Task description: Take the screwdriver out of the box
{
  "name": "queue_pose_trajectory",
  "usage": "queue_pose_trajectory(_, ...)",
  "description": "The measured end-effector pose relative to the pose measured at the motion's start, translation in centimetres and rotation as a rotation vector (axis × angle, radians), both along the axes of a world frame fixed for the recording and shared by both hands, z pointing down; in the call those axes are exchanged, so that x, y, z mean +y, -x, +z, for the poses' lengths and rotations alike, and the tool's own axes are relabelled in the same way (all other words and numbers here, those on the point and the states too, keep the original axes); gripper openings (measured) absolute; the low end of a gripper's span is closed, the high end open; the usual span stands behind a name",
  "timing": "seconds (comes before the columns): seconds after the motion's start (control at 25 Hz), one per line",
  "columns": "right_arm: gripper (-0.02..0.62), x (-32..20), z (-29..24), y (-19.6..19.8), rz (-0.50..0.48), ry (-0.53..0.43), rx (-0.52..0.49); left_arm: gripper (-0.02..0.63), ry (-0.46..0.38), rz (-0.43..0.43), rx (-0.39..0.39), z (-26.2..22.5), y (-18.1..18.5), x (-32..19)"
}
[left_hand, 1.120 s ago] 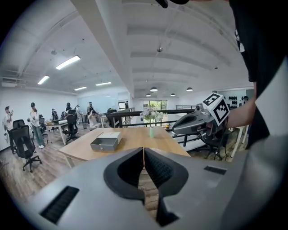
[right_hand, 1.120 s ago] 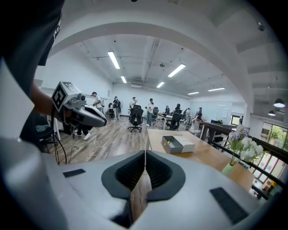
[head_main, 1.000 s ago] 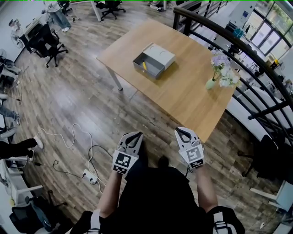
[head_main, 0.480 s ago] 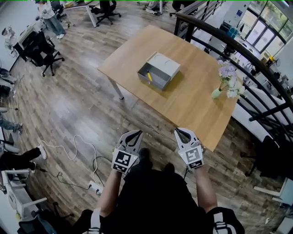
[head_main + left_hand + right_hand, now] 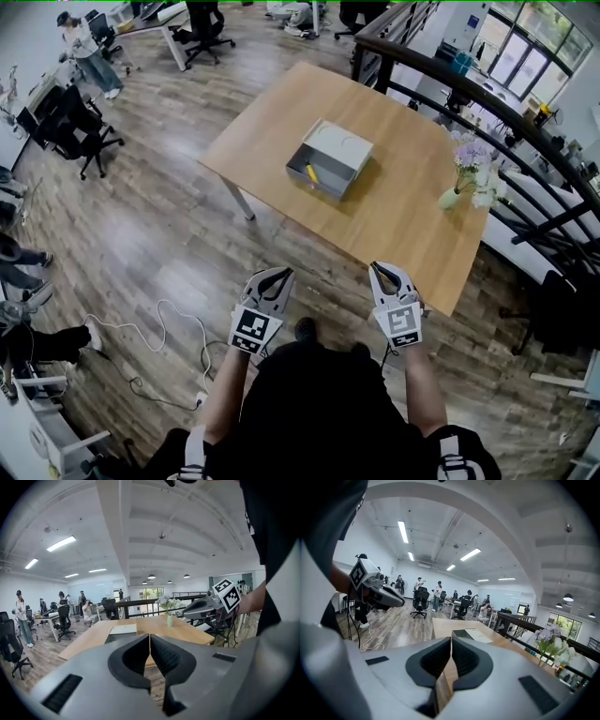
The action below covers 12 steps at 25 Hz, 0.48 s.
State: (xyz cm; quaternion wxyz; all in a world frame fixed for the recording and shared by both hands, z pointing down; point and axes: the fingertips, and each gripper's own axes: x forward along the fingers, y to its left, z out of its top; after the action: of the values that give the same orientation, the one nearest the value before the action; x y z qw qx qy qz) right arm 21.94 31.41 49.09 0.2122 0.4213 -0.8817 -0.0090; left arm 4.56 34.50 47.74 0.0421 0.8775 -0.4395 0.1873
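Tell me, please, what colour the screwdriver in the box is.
Yellow; the screwdriver shows best in the head view.

1. A light wooden counter (image 5: pixel 403 211) stands on a plank floor (image 5: pixel 159 234).
2. A grey box (image 5: pixel 345 147) rests on it, open, just toward 10 o'clock of the middle.
3. A pale green vase (image 5: pixel 450 198) of flowers stands upright near the edge, at 4 o'clock from the box and well apart from it.
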Motion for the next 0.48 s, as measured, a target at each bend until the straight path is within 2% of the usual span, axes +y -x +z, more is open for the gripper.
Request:
queue_pose_trajectory(0.2, 0.028, -0.6, 0.3, 2.1, 0.006, 0.003, 0.014, 0.025, -0.015, 0.019, 0.007, -0.5, 1.6, -1.3)
queue_pose_trajectory(0.48, 0.028, -1.4, 0.5, 5.1, -0.017, 0.003, 0.029, 0.025, 0.007, 0.006, 0.012, 0.6, 4.4, -1.0)
